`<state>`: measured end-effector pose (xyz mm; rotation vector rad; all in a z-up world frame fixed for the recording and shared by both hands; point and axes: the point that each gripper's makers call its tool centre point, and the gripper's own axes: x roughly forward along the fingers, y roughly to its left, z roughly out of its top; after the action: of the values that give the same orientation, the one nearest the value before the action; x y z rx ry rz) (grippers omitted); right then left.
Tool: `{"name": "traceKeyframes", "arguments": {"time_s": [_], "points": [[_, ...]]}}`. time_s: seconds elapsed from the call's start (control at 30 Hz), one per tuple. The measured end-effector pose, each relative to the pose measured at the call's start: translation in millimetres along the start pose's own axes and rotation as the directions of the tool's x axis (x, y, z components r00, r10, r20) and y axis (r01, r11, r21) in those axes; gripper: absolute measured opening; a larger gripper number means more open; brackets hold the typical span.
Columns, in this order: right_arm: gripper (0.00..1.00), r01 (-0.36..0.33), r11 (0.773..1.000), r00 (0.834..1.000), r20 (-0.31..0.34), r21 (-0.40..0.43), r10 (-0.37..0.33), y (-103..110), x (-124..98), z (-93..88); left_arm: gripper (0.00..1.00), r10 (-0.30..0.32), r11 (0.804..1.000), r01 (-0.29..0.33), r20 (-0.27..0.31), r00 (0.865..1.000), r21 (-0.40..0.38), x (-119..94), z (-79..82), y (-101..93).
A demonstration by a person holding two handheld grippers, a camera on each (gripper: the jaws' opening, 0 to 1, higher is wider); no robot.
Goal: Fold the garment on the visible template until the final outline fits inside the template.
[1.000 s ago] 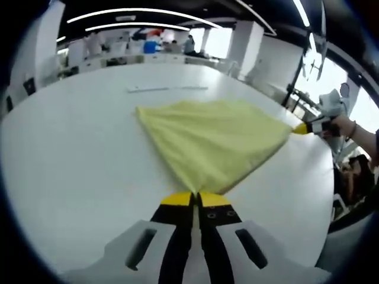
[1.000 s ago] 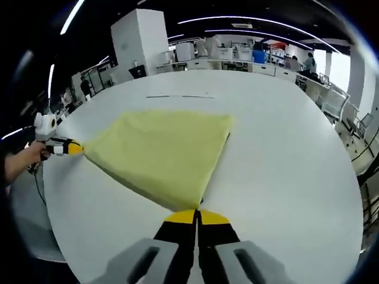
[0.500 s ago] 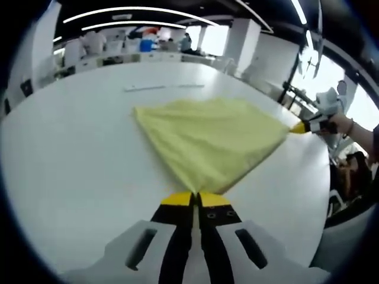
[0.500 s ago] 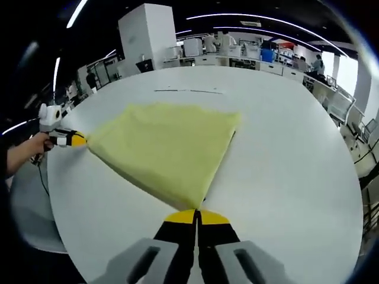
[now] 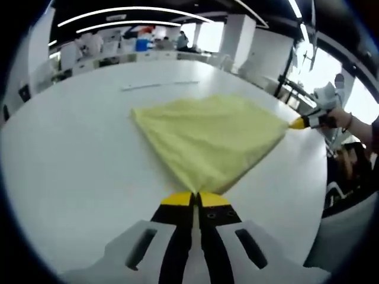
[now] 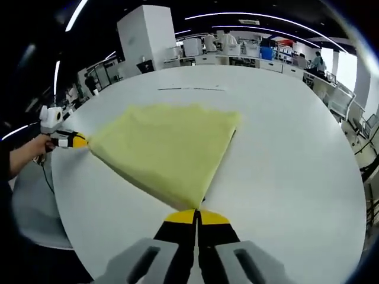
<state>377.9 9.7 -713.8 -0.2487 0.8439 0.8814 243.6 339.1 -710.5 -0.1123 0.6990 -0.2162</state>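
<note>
A pale yellow garment [image 5: 210,139] lies spread on the white table [image 5: 71,160], pulled into a fan shape between two held corners. My left gripper [image 5: 196,198] is shut on its near corner in the left gripper view. In that view the right gripper [image 5: 296,123] pinches the far right corner, held by a person's hand [image 5: 340,120]. In the right gripper view, my right gripper [image 6: 196,214] is shut on the near corner of the garment [image 6: 169,145], and the left gripper [image 6: 77,141] holds the left corner. Thin template lines [image 5: 161,86] [image 6: 190,89] mark the table beyond the cloth.
The round table's edge [image 5: 317,195] runs close to the right gripper. Wide bare tabletop [image 6: 290,154] lies to the right of the cloth in the right gripper view. Desks, pillars and people stand far behind in the office.
Both grippers keep their hold on the corners. The garment stays stretched between them; both views have shifted only slightly.
</note>
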Motion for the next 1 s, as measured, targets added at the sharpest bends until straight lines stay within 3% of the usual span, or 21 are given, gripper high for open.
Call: {"name": "traceKeyframes", "arguments": {"time_s": [1.0], "points": [[0.0,-0.026,1.0,1.0,-0.016,-0.013,0.026,15.7,-10.5,-17.4,0.0,0.01,1.0,-0.01,-0.017,1.0,-0.007,-17.8,-17.7,-9.5]]}}
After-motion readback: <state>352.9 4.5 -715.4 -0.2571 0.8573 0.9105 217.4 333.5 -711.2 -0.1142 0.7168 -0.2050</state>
